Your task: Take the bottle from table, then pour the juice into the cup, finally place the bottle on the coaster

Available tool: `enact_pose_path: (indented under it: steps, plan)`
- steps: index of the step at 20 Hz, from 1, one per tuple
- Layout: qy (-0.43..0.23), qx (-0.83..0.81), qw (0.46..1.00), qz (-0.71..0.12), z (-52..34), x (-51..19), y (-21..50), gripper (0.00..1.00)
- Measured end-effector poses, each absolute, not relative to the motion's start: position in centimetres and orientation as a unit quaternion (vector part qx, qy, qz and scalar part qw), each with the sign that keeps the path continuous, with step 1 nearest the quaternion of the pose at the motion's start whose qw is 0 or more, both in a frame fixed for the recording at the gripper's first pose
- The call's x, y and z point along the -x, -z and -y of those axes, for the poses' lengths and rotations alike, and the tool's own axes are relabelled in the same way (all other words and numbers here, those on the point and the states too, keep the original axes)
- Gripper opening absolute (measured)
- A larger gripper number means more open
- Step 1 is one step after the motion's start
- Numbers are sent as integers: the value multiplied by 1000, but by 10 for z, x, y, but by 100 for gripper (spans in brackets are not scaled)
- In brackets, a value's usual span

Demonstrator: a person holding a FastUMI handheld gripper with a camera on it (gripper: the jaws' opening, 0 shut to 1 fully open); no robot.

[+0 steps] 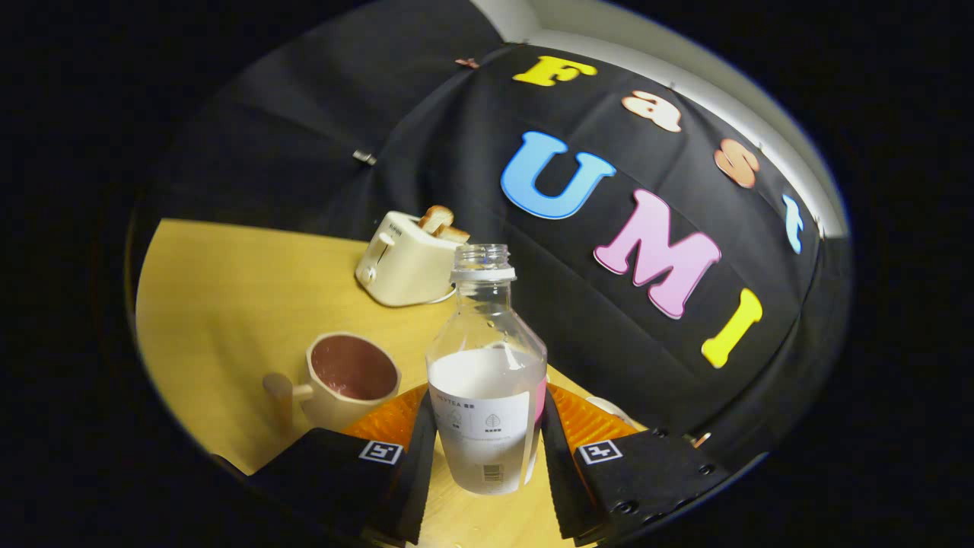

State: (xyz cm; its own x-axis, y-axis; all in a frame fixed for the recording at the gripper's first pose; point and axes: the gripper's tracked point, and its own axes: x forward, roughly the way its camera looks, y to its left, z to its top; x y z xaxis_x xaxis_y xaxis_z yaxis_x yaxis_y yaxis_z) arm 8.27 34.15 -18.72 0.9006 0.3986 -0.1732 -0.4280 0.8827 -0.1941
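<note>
A clear plastic bottle [485, 380] with no cap, about half full of white liquid and wearing a white label, stands upright between my two fingers. Both fingers press on its lower body, so my gripper [487, 449] is shut on it. The view is tilted and the bottle's base seems lifted off the yellow table [228, 304]. A cream cup [346, 380] with a handle and a dark pinkish inside stands just left of the bottle, beyond my left finger. A pale round edge [612, 411], maybe the coaster, peeks out beyond my right finger.
A cream toaster [407, 262] with two slices of bread in it stands farther back on the table, near the black cloth wall. Open tabletop stretches away to the left of the cup.
</note>
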Motion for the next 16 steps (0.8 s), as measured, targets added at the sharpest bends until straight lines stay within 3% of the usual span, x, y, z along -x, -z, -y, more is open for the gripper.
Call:
enact_pose_path:
  steps: [10,16]
  plan:
    - [-156,-62,985,-31,-270,-168,153,68]
    - [-158,-76,984,-43,-268,-207,207,70]
